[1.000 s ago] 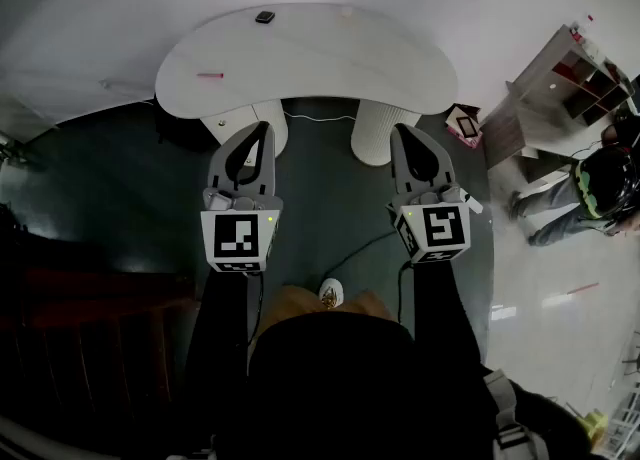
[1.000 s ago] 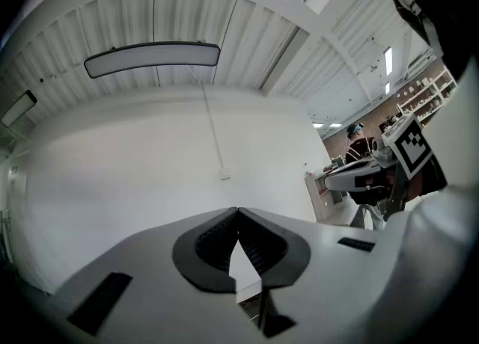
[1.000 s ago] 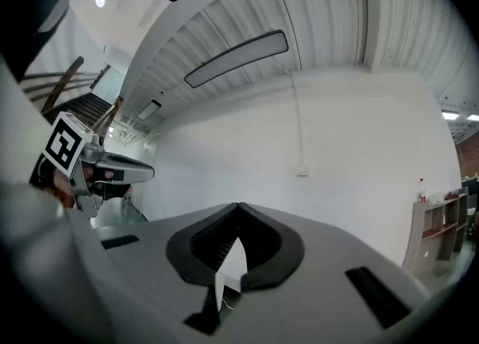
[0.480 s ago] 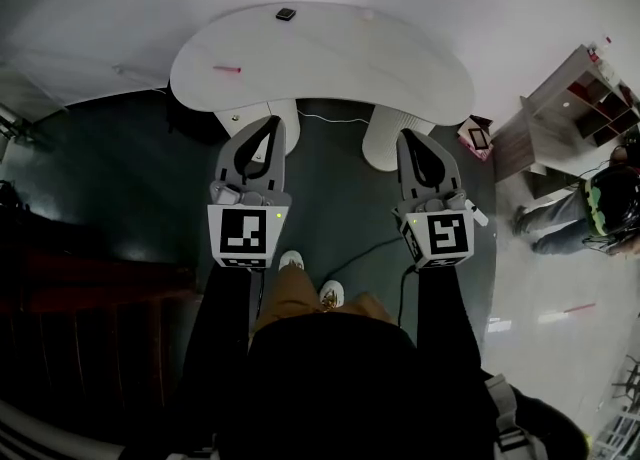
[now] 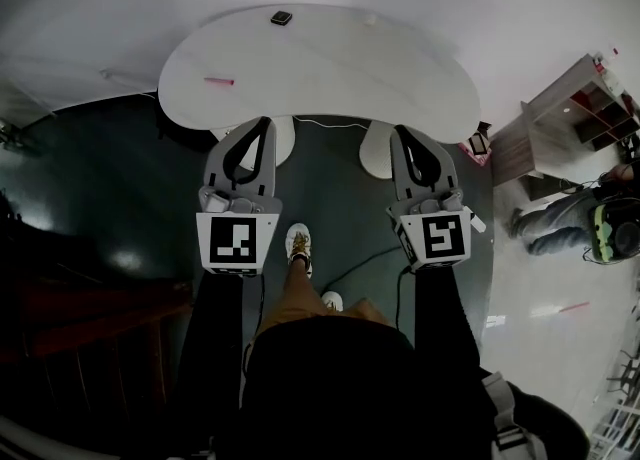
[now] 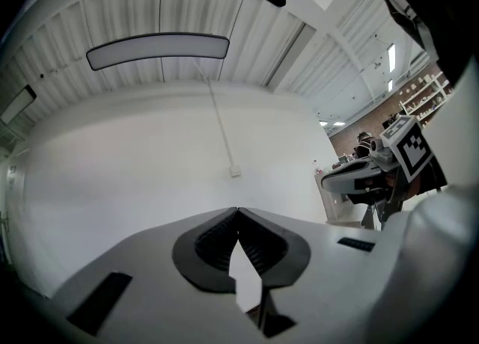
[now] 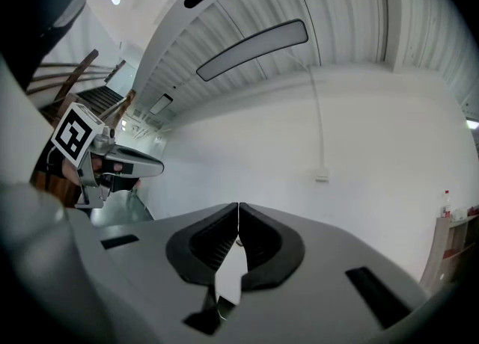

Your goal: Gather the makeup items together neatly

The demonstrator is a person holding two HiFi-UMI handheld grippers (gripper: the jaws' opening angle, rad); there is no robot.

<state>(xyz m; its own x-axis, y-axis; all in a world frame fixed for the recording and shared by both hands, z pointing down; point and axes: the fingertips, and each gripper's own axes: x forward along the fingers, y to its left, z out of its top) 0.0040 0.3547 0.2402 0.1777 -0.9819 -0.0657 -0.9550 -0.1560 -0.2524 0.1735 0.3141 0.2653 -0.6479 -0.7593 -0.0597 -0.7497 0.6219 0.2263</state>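
Makeup items lie well apart on the white, kidney-shaped table [image 5: 330, 68]: a slim pink stick [image 5: 219, 80] sits near its left end, a small dark square compact [image 5: 281, 18] rests at the far edge, and a tiny pale item [image 5: 371, 19], too small to identify, lies to the right of the compact, also by the far edge. The person stands in front of the table on a dark green floor [image 5: 120, 188], one white shoe [image 5: 298, 244] stepping forward, and holds both tools level and side by side, pointing toward the table's near edge. The left gripper [image 5: 262, 124] has its fingers [image 6: 217, 241] clenched tip to tip with nothing between them, and it faces a plain white wall [image 6: 150, 155]. The right gripper [image 5: 402, 130] likewise has its fingers [image 7: 262, 245] pressed together and empty. Neither tool touches the table or any item on it. At the right stands a brown wooden shelf unit [image 5: 560, 108], with another person [image 5: 590, 223] on the pale floor beside it.
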